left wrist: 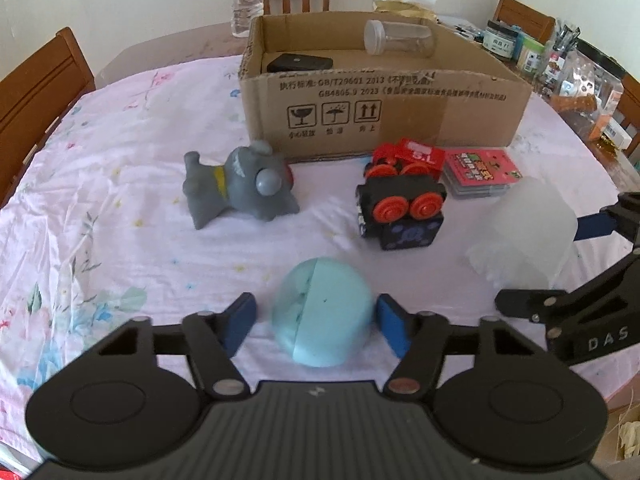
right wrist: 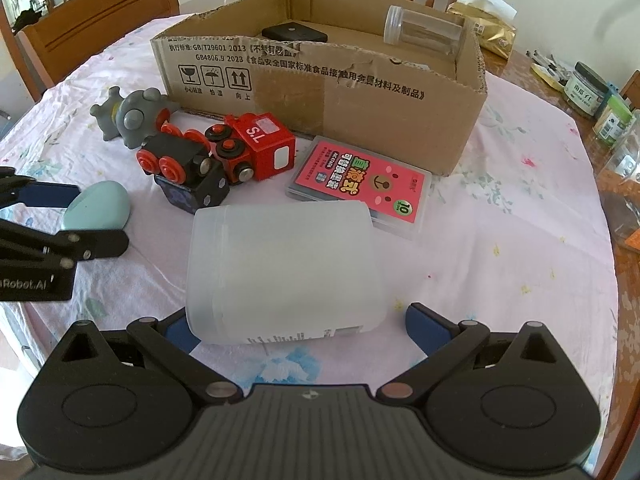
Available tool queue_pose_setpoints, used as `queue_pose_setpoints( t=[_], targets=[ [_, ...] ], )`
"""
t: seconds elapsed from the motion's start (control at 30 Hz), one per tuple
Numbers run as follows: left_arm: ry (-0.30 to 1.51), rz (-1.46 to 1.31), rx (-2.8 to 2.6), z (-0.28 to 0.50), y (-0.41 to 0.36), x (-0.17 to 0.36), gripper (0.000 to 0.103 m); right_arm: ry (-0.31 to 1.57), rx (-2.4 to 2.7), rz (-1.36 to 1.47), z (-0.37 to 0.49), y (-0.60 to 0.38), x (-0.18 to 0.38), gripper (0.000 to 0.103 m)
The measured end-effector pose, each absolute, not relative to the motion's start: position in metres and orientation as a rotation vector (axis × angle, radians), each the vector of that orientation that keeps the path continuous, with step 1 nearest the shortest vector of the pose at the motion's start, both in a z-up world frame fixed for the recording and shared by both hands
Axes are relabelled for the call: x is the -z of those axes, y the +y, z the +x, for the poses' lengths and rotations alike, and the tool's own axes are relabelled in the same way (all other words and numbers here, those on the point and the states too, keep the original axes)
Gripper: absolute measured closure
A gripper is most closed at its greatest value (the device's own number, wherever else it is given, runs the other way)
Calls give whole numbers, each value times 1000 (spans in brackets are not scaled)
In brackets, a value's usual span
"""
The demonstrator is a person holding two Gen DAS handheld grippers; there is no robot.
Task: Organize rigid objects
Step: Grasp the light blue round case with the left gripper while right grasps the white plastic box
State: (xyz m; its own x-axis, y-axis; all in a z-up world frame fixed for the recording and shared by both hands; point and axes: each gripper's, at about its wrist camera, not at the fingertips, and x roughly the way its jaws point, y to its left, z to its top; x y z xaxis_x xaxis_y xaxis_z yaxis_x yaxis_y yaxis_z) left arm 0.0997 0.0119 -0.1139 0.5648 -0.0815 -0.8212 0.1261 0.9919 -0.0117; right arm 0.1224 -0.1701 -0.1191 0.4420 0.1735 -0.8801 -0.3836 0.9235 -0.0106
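Two grippers are pointing steeply down at the table, one in each of my hands. My left gripper (left wrist: 316,312) is straddling the pale teal egg-shaped toy (left wrist: 324,316): one blue pad (left wrist: 394,330) is meeting its side, the other is standing just off it, so the jaws are not clamping it. My right gripper (right wrist: 296,328) is reaching around a frosted plastic jar (right wrist: 284,268) that is lying on its side. Its jaws are standing wide, with a gap showing between the jar and the pad (right wrist: 426,330) on the far side from my left hand.

Both things are resting on a pink floral tablecloth (left wrist: 120,220). Beyond the egg, a black toy train (left wrist: 400,208) is lying on its side against a red one (left wrist: 408,158), with a pink card case (left wrist: 480,170) just beside them and a grey elephant figure (left wrist: 244,186) well apart on the other side. Behind these, a cardboard box (left wrist: 400,120) is sitting open, holding a clear lidded jar (left wrist: 400,38) and a flat black item (left wrist: 300,63).

Wooden chairs (left wrist: 36,92) are ringing the table, and small jars (left wrist: 500,40) are crowding its edge past the box. Bare cloth is lying open between the egg and the elephant.
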Motion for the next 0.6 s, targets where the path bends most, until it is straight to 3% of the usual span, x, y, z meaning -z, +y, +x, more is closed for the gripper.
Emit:
queue_pose_setpoints(
  t=[0.07, 0.6],
  targets=[
    [959, 47, 121, 101, 10, 113, 50, 1060, -349, -221, 122, -170, 119, 0],
    [965, 43, 108, 95, 22, 113, 50, 1071, -460, -290, 130, -156, 119, 0]
  ],
)
